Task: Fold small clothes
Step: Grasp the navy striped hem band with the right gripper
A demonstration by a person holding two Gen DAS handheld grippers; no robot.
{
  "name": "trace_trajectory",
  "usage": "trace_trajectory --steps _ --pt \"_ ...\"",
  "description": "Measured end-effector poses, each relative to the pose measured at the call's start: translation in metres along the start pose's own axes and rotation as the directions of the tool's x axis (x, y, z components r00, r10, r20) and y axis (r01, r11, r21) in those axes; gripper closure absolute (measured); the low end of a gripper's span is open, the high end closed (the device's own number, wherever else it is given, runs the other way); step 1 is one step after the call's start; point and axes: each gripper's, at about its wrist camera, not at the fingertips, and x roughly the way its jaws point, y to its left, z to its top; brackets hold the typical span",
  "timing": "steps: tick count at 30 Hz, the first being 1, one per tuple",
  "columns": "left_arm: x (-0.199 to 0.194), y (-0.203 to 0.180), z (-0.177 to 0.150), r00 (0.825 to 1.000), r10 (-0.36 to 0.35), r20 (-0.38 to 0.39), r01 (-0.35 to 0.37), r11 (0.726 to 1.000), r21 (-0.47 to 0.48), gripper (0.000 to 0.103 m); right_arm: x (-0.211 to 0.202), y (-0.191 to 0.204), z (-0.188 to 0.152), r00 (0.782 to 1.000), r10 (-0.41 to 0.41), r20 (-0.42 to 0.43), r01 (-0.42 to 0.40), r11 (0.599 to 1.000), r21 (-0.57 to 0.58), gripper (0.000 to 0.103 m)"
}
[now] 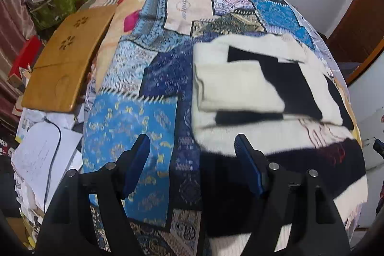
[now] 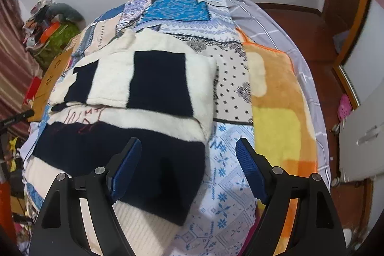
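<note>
Both hand-held grippers, left [image 1: 193,160] and right [image 2: 188,161], hover wide open and empty over the near hem of the black-and-cream striped sweater [image 2: 144,92] on the patchwork bedspread [image 2: 223,184]; sleeves look folded in, so next likely grasp hem corners and fold far.

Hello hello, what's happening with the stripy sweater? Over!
Left gripper open, empty. Right gripper open, empty. Sweater on quilt, sleeves folded in. Nothing blocking.

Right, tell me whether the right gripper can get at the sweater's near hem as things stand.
Probably yes. The right gripper is open and holds nothing, and the sweater lies flat on the patchwork bedspread with its near hem just under the fingertips and nothing lying over it.
</note>
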Motion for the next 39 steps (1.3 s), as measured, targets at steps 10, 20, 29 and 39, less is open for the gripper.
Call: trace_trajectory --steps 10,20,29,39 --pt "0.022 -0.003 -0.032 0.988 -0.103 -0.113 0.100 0.994 -0.035 0.031 0.017 -0.007 -0.027 0.997 0.056 -0.059 -0.052 0.996 0.066 0.025" --pt "0.036 -0.013 -0.045 0.970 -0.189 -0.151 0.179 0.981 -0.079 0.031 0.042 -0.005 -0.041 0.988 0.125 -0.093 -0.113 0.985 0.127 0.025" --pt "0.035 -0.029 -0.046 0.961 -0.238 -0.141 0.230 0.971 -0.072 0.040 0.042 -0.003 -0.040 0.972 0.220 -0.079 -0.206 0.967 0.148 0.054" --pt "0.003 -0.053 -0.033 0.964 -0.261 -0.046 0.262 0.965 0.025 0.093 0.030 0.015 -0.020 0.974 0.224 -0.026 -0.223 0.974 0.048 0.089"
